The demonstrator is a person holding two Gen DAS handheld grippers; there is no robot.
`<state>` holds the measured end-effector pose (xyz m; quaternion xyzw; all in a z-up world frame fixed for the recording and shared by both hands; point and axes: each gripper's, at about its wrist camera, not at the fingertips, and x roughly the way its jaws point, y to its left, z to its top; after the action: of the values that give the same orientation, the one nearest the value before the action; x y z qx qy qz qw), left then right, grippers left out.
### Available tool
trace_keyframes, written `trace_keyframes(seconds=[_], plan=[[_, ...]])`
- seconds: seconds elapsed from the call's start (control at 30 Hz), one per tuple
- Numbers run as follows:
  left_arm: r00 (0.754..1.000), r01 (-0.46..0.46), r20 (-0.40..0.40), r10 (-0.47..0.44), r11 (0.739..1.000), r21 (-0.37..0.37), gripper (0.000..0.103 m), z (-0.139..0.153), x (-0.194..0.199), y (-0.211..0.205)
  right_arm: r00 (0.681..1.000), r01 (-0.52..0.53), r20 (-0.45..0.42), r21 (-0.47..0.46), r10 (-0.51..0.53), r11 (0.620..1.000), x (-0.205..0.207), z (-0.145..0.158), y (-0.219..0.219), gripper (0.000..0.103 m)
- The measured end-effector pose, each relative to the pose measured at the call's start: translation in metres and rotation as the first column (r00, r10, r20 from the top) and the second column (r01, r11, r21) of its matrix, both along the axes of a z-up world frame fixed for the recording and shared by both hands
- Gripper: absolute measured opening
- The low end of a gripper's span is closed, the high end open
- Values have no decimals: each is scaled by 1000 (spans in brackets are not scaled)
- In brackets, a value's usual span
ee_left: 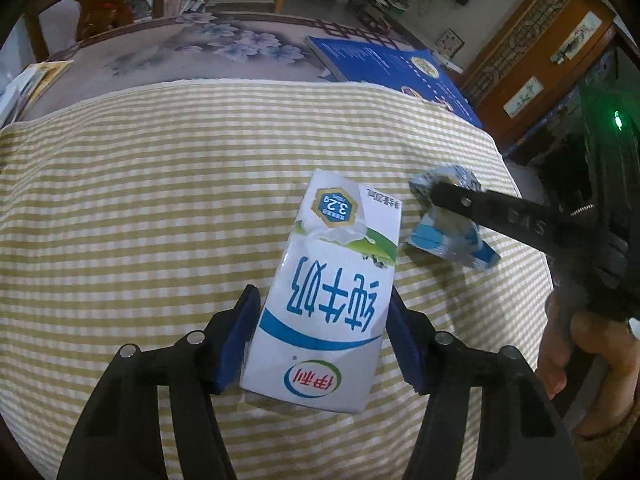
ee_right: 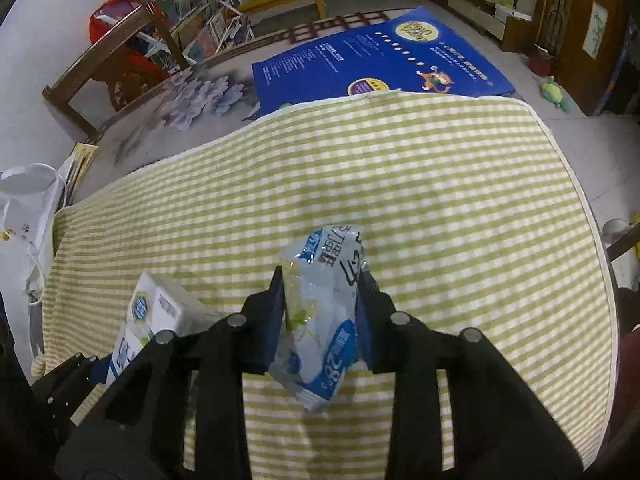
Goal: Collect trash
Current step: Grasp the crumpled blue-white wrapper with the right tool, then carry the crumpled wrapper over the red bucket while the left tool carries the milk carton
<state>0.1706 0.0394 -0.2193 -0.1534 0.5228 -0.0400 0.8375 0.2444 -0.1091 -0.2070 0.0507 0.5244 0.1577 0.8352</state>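
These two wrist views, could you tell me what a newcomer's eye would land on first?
First, the white milk carton clamped between the left gripper fingers, above the green-striped cloth. Next, the crumpled blue-and-clear plastic wrapper pinched in the right gripper. Behind both, a bright blue poster lies at the cloth's far edge.

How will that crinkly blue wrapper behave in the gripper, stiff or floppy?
Probably floppy: the wrapper is crumpled and bulges out past the right gripper. Likely light, being thin film. Its glossy surface could slip.
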Motion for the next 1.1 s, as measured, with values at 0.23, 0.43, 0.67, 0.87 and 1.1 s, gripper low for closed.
trace_keyframes(seconds=[0.23,0.43,0.67,0.87,1.1], plan=[[1000,-18,26,18,1000,2,57,17,-23,3,996,-83,48,40,82,996,-39,34,-8,26],[999,-1,43,1,1000,-7,52,33,-52,-7,987,-123,111,34,118,992,-94,67,-24,26],[997,30,71,-29,999,-21,52,50,-84,-23,984,-109,147,51,101,993,-144,89,-44,26],[996,41,78,-38,999,-25,52,55,-101,-31,987,-72,149,70,61,995,-169,94,-60,26],[998,32,63,-30,999,-29,52,53,-116,-31,990,-22,143,84,10,996,-190,95,-80,26]])
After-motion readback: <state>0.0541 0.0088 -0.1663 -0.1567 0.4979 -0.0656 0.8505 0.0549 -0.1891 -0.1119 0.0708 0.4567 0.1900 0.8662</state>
